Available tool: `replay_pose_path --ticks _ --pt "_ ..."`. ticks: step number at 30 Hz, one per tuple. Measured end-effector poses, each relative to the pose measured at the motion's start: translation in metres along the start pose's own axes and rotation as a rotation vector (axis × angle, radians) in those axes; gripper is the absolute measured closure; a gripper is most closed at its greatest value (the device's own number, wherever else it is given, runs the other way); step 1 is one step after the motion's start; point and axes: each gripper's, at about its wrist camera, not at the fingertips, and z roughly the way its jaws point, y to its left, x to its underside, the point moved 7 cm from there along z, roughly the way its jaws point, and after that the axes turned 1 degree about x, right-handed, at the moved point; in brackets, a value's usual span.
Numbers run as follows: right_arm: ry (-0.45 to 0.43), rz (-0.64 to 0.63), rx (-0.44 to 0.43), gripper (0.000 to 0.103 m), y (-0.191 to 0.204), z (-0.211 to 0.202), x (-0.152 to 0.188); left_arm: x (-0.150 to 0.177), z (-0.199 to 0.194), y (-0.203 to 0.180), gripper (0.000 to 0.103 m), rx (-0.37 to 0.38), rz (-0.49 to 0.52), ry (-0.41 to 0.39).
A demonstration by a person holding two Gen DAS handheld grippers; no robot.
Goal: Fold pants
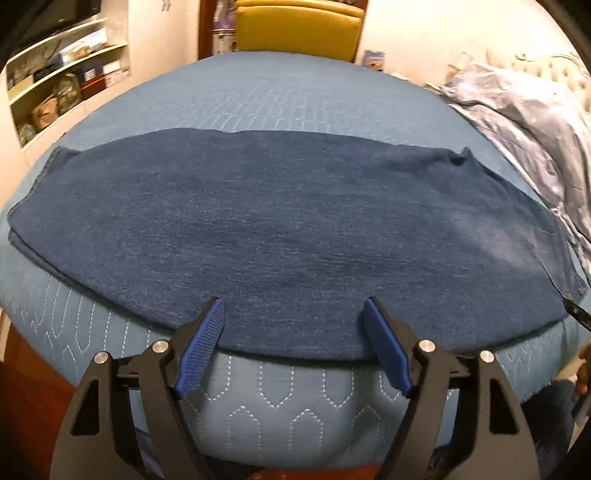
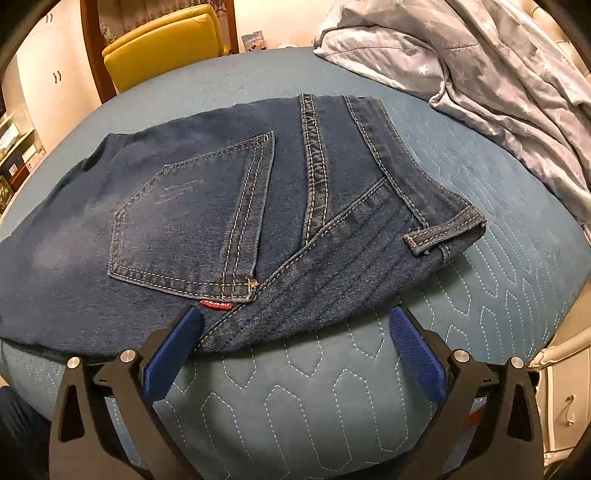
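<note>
Dark blue jeans lie folded lengthwise across a blue quilted bed. Their legs (image 1: 288,221) spread from left to right in the left wrist view. The seat end (image 2: 229,221), with a back pocket (image 2: 192,229), a red tag and a belt loop (image 2: 443,229), fills the right wrist view. My left gripper (image 1: 293,306) stands open over the near edge of the legs, its blue pads apart and nothing pinched. My right gripper (image 2: 295,312) is open too. Its fingertips straddle the near waistband edge without pressing on it.
A crumpled pale star-print duvet (image 2: 498,74) is heaped on the bed's far right. A yellow chair (image 1: 299,26) stands beyond the bed, and shelves (image 1: 62,74) line the left wall. A white drawer unit (image 2: 565,398) is at the near right. The bed cover (image 2: 295,406) curves down at the front.
</note>
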Motion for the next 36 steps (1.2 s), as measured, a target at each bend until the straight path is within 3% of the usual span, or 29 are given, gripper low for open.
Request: replay_pose_path --ticks 4,6,9,11,12,13,14,16,18,20,22,24,25,26,30,32,33,36 --pt "0.015 -0.017 -0.003 0.005 -0.001 0.001 -0.002 -0.005 -0.011 0.029 0.026 -0.059 0.022 -0.025" --pt "0.023 -0.031 0.007 0.005 0.000 0.003 -0.003 -0.024 -0.018 0.063 0.026 -0.062 -0.025 -0.059" --pt "0.029 -0.035 0.025 0.005 0.001 0.004 -0.004 -0.060 -0.014 0.109 0.026 -0.155 -0.010 -0.110" --pt "0.037 -0.027 0.033 0.005 0.001 0.004 -0.003 -0.072 0.013 0.146 0.027 -0.190 0.012 -0.022" --pt "0.041 -0.025 0.037 0.005 0.001 0.003 -0.003 -0.073 0.029 0.180 0.032 -0.281 -0.038 0.058" --pt "0.045 -0.027 0.042 0.005 0.001 0.003 -0.004 -0.075 0.031 0.200 0.031 -0.315 -0.096 0.077" --pt "0.045 -0.029 0.043 0.005 0.001 0.003 -0.004 -0.084 0.023 0.219 0.032 -0.312 -0.192 0.037" --pt "0.048 -0.015 0.045 0.005 0.001 0.002 -0.004 -0.102 0.012 0.214 0.033 -0.311 -0.178 -0.040" --pt "0.064 0.020 0.039 0.005 -0.001 0.003 -0.003 -0.125 0.013 0.171 0.030 -0.266 0.019 -0.112" --pt "0.084 0.038 0.033 0.005 -0.003 0.003 -0.004 -0.133 0.031 0.126 0.027 -0.170 0.129 -0.105" --pt "0.096 0.054 0.029 0.005 -0.005 -0.001 -0.008 -0.134 0.057 0.101 0.023 -0.074 0.127 -0.050" --pt "0.055 0.070 0.030 0.005 -0.011 -0.012 -0.020 -0.129 0.095 0.107 0.018 -0.134 0.095 0.075" --pt "0.021 0.079 0.022 0.005 -0.017 -0.018 -0.033 -0.130 0.104 0.117 0.012 -0.137 0.029 0.070" --pt "0.001 0.081 0.024 0.005 -0.021 -0.020 -0.043 -0.135 0.104 0.126 0.012 -0.146 -0.040 0.036" --pt "-0.076 0.077 0.062 0.005 -0.035 -0.007 -0.099 -0.132 0.110 0.122 0.007 -0.267 -0.005 0.006" --pt "-0.124 0.055 0.113 0.005 -0.039 0.012 -0.133 -0.133 0.113 0.120 0.004 -0.273 -0.018 0.002" --pt "-0.127 0.058 0.147 0.007 -0.041 0.024 -0.144 -0.135 0.119 0.122 0.001 -0.256 -0.048 0.005" --pt "-0.013 0.123 0.167 0.009 -0.056 0.084 -0.151 -0.131 0.120 0.123 0.001 -0.245 -0.063 0.001"
